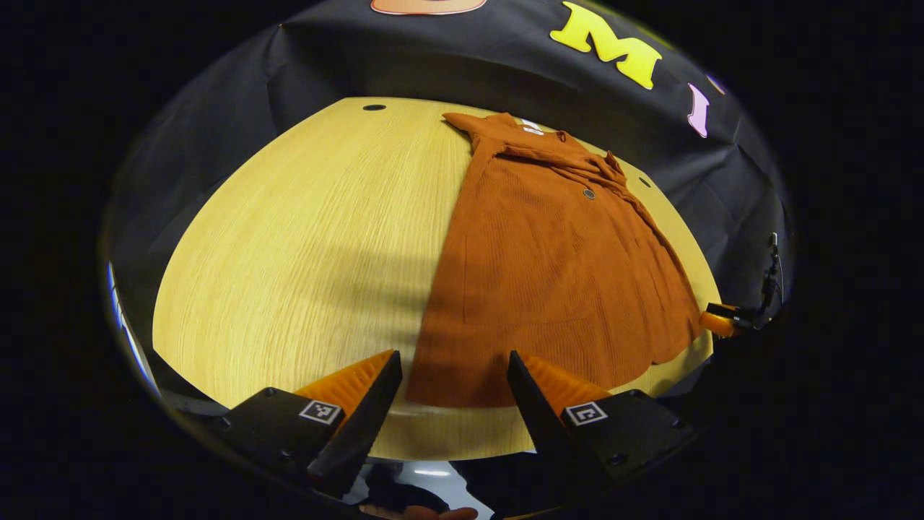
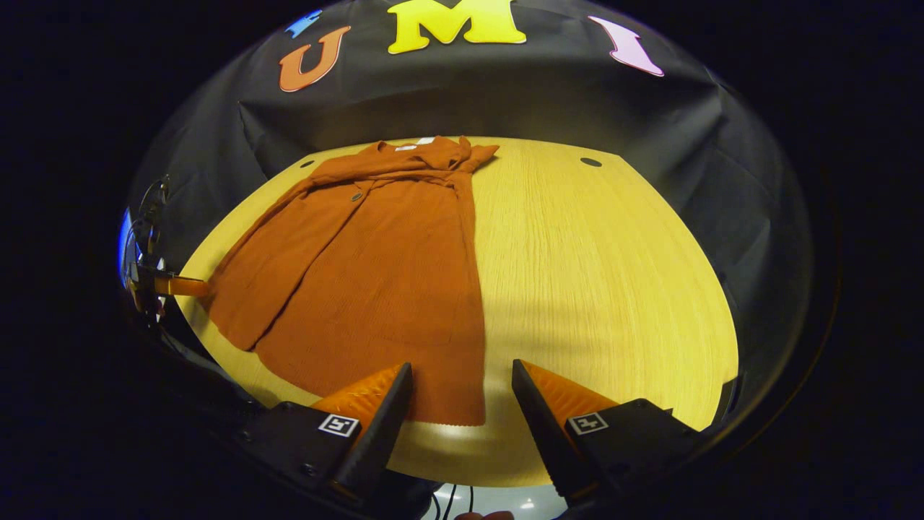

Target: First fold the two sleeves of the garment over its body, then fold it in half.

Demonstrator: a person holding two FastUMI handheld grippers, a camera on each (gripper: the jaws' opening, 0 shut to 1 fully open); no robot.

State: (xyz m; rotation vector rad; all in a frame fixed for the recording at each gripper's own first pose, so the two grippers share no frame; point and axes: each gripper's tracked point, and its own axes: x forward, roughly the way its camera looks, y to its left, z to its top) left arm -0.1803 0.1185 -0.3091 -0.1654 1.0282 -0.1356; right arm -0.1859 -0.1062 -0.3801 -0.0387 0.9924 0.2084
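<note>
Lying flat on one round wooden table [image 1: 303, 245], a single rust-coloured garment [image 1: 556, 274] stretches from the near edge to the far side, collar away from both cameras. One dark button [image 1: 589, 193] shows on its front; in the right gripper view the same button [image 2: 356, 196] sits near the collar. Two small dark holes mark the tabletop in that view, one [image 2: 590, 162] clear, the other by the garment's shoulder hard to make out. The sleeves cannot be told apart from the folds near the collar. Two grippers are counted: the left gripper [image 1: 453, 372] hangs with fingers spread apart, gripping nothing, the hem's corner just between and beyond its tips. The right gripper [image 2: 462, 383] is likewise spread, with the hem's opposite corner before its left finger. Each camera catches the other gripper small at the table's rim, too small to read.
</note>
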